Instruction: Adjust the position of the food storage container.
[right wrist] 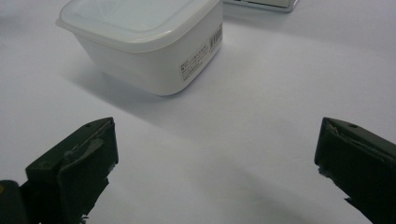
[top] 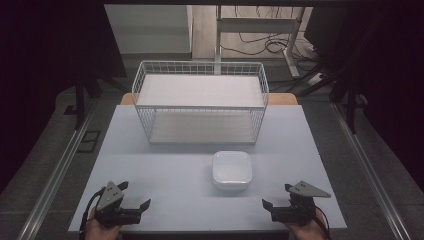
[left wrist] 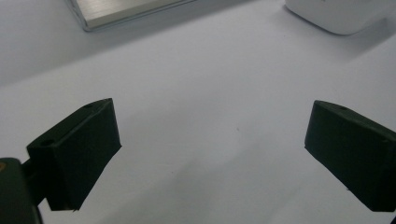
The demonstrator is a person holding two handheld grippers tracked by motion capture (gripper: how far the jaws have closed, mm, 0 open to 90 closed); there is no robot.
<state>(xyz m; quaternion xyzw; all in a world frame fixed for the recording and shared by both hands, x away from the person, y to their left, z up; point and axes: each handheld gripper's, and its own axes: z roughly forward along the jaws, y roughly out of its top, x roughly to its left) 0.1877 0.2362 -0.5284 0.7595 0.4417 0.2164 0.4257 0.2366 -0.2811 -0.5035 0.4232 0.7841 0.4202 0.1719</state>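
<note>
Nearest item, near-left corner of table point(top: 165, 172): left gripper point(top: 136, 197), hand-held, jaws spread wide with nothing between them; grey three-cornered plate on top; cable trailing toward the hand point(top: 97, 231). In the left gripper view the gripper point(left wrist: 212, 156) faces bare tabletop.

Near-right corner: right gripper point(top: 276, 196), hand-held, jaws likewise parted and empty, resting at the table's front edge. In its own view the gripper point(right wrist: 215, 170) points toward the container.

Container point(top: 231, 170): white, square, rounded corners, translucent lid seated on top, printed label on one side wall point(right wrist: 201, 58). Stands on the table right of centre, apart from both grippers, nearer the right one.

Wire basket point(top: 200, 100): white, two-tier, with a flat shelf on each level, set at the table's far centre, just beyond the container, not touching it.
</note>
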